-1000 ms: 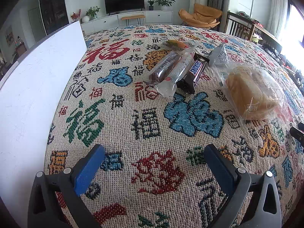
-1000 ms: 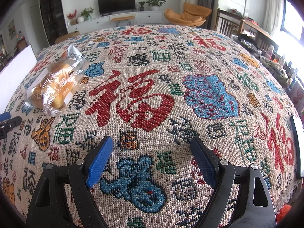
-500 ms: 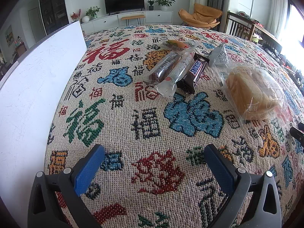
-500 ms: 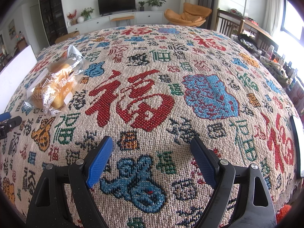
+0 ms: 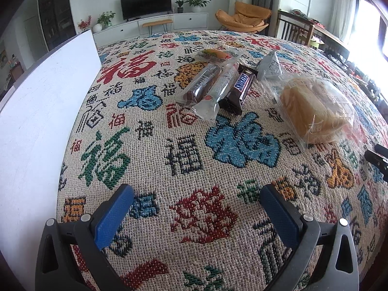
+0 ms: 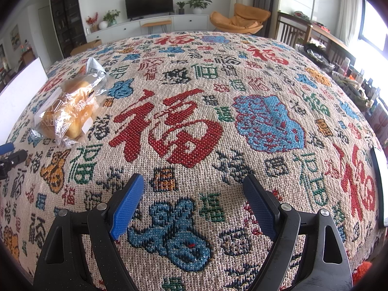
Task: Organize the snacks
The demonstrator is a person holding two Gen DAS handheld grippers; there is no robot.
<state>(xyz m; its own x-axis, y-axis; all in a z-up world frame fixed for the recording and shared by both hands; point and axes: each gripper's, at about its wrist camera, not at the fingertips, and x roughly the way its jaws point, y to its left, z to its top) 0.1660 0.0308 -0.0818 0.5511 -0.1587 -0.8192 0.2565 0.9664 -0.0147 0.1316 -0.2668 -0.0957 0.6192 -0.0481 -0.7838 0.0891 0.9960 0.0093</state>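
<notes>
Several snacks lie on a table with a patterned woven cloth (image 5: 184,150). In the left wrist view: a bagged bread (image 5: 315,111) at the right, a Snickers bar (image 5: 241,87), a clear-wrapped stick snack (image 5: 222,88), a dark sausage-like bar (image 5: 202,82), an orange-wrapped snack (image 5: 215,53) and a grey packet (image 5: 270,66) behind. My left gripper (image 5: 196,203) is open and empty, near the front edge, well short of the snacks. My right gripper (image 6: 194,189) is open and empty over bare cloth; the bread bag (image 6: 70,106) lies to its far left.
A large white board (image 5: 41,111) stands along the table's left side and also shows in the right wrist view (image 6: 19,84). A white-edged flat object (image 6: 380,184) lies at the right edge. Chairs and a side table stand beyond the far right of the table.
</notes>
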